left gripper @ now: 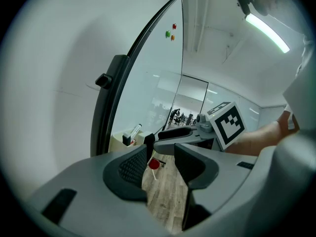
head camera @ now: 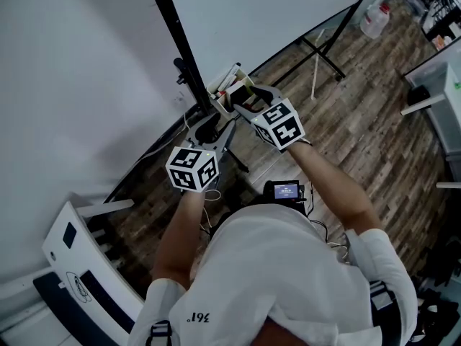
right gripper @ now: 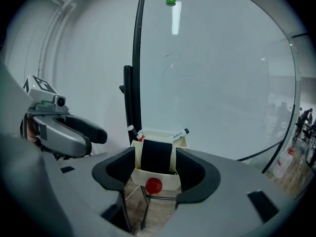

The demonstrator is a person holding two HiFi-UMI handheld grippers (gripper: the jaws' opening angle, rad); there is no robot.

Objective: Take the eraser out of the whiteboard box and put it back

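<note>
The black eraser (right gripper: 155, 154) stands upright in the cream whiteboard box (right gripper: 159, 179), its top showing above the front wall. My right gripper (right gripper: 156, 157) is open, one jaw on each side of the eraser, and a thin strip of box shows in each gap. In the head view the right gripper (head camera: 245, 105) reaches into the box (head camera: 229, 92) at the whiteboard's lower edge. My left gripper (head camera: 209, 128) hangs just below and left of the box. It (left gripper: 160, 154) is open and holds nothing; only floor shows between its jaws.
The whiteboard (right gripper: 212, 73) rises behind the box on a black stand pole (head camera: 176, 42). Marker pens (right gripper: 180, 133) lie in the box's back part. A red round piece (right gripper: 153, 185) sits on the box front. A plastic jug (head camera: 374, 20) stands on the wooden floor far right.
</note>
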